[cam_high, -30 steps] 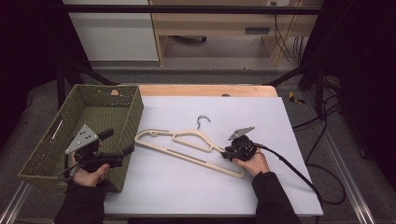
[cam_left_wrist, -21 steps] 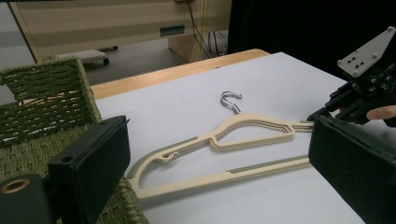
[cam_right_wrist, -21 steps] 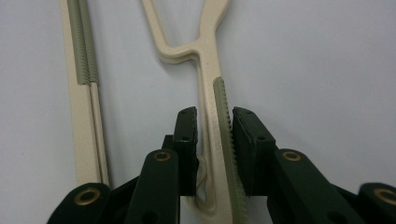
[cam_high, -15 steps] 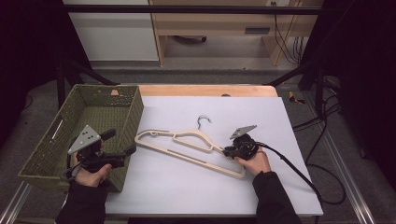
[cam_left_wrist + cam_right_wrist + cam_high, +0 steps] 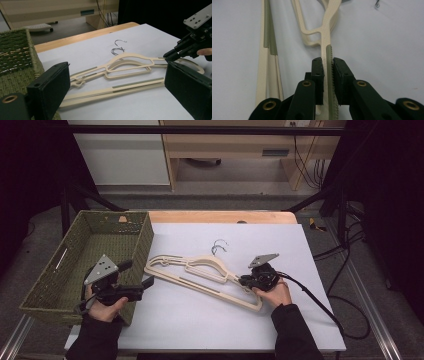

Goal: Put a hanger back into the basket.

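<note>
Hanger [image 5: 327,37] arm clamped between right gripper [image 5: 327,72] jaws.

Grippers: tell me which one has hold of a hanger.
The right gripper: its jaws have just been closing and now pinch the ribbed arm of the cream hanger. The left gripper stands open beside the green basket, gripping nothing.

Even light from above is falling on my white table [image 5: 200,320], throwing only faint shadows, while the room around it is lying dark. My own jaws are blurring at the close-up edges, and the far shelves are looking soft.
</note>
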Tool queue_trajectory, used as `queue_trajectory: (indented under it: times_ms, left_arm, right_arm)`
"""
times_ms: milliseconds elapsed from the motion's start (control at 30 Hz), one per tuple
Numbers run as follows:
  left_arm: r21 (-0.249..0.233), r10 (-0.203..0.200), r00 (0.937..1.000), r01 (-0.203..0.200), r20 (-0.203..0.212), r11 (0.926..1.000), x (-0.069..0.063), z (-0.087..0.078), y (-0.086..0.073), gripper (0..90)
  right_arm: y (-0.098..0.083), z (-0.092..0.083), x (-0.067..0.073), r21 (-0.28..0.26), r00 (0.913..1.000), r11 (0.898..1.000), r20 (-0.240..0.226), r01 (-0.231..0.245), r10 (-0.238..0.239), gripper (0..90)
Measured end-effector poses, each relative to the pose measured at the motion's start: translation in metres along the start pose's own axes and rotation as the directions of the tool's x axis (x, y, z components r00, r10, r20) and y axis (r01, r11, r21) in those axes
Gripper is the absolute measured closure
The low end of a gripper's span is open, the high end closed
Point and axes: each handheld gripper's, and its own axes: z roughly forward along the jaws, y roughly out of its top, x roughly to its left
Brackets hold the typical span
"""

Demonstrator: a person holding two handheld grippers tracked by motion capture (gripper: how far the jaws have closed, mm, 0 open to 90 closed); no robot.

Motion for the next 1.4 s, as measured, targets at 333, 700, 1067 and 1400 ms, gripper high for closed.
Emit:
queue_trajectory:
  times_ms: [333,700,1067,1400]
  left_arm:
    - [0.042,0.009,0.9985,-0.011,0.053,0.9991,-0.021,0.037,0.021,7.1]
    - [0.107,0.037,0.9926,-0.049,0.115,0.9931,-0.039,0.109,0.046,8.5]
    - [0.162,0.050,0.9918,-0.069,0.118,0.9843,-0.049,0.160,0.051,11.2]
    - [0.213,0.047,0.9932,-0.069,0.106,0.9746,-0.048,0.202,0.048,17.9]
  right_arm:
    - [0.002,-0.011,0.007,-0.019,0.9989,0.999,0.030,0.036,-0.036,79.6]
    - [0.002,-0.013,0.008,-0.035,0.9983,0.998,0.035,0.048,-0.047,79.6]
    - [0.002,-0.015,0.009,-0.034,0.9978,0.998,0.038,0.055,-0.053,79.6]
    - [0.002,-0.017,0.009,-0.047,0.9981,0.998,0.039,0.049,-0.047,79.7]
